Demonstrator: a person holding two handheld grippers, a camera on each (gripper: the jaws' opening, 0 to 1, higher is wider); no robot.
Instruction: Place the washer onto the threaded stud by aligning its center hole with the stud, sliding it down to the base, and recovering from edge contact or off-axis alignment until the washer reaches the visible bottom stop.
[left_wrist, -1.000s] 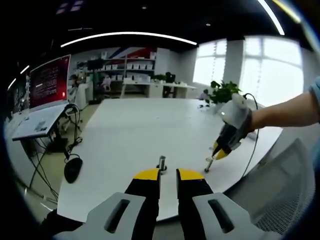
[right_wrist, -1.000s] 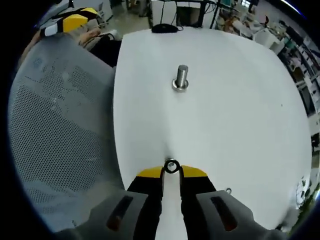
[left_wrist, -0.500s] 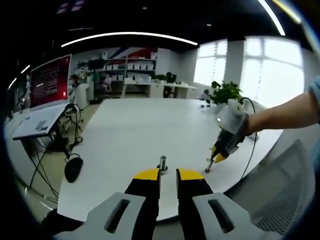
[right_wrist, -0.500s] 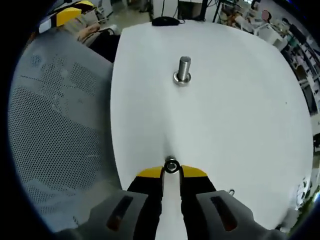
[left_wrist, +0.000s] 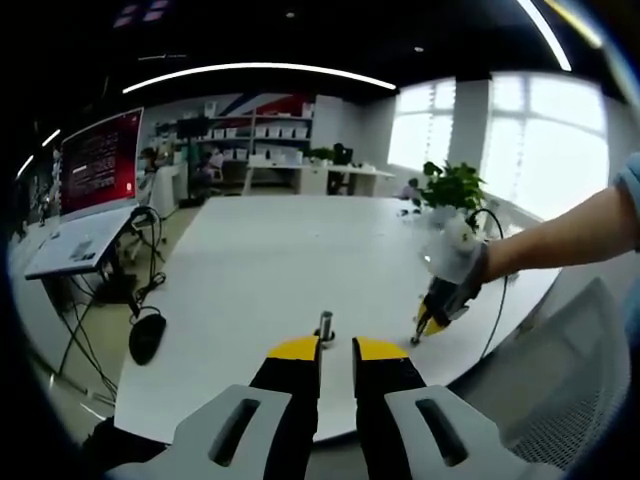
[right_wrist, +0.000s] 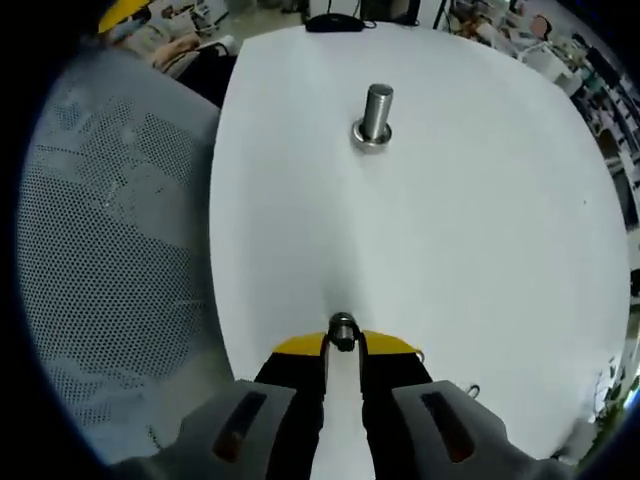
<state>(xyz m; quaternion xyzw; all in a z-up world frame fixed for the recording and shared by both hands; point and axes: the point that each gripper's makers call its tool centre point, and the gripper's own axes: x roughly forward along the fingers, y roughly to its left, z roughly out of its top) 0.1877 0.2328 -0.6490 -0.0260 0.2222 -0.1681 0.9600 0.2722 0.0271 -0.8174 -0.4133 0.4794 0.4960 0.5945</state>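
A steel threaded stud (right_wrist: 376, 112) stands upright on a round base on the white table (right_wrist: 480, 230), far ahead of my right gripper (right_wrist: 343, 343). That gripper is shut on a small metal washer (right_wrist: 343, 327), held edge-on between its yellow-tipped jaws above the table's near part. In the left gripper view the stud (left_wrist: 325, 324) rises just beyond my left gripper (left_wrist: 336, 349), whose jaws stand a little apart with nothing between them. The right gripper (left_wrist: 427, 326) comes in from the right, a hand behind it, its tip low over the table to the right of the stud.
A grey mesh chair back (right_wrist: 110, 260) lies left of the table edge. A black mouse (left_wrist: 146, 336) sits at the table's left corner, with a laptop (left_wrist: 80, 245), a red screen (left_wrist: 100, 160) and cables beyond. A potted plant (left_wrist: 450, 185) stands at the far right.
The right gripper has lifted and tilted with the washer, which now shows more edge-on. In the left gripper view the hand has drawn nearer the stud. The left gripper has not moved.
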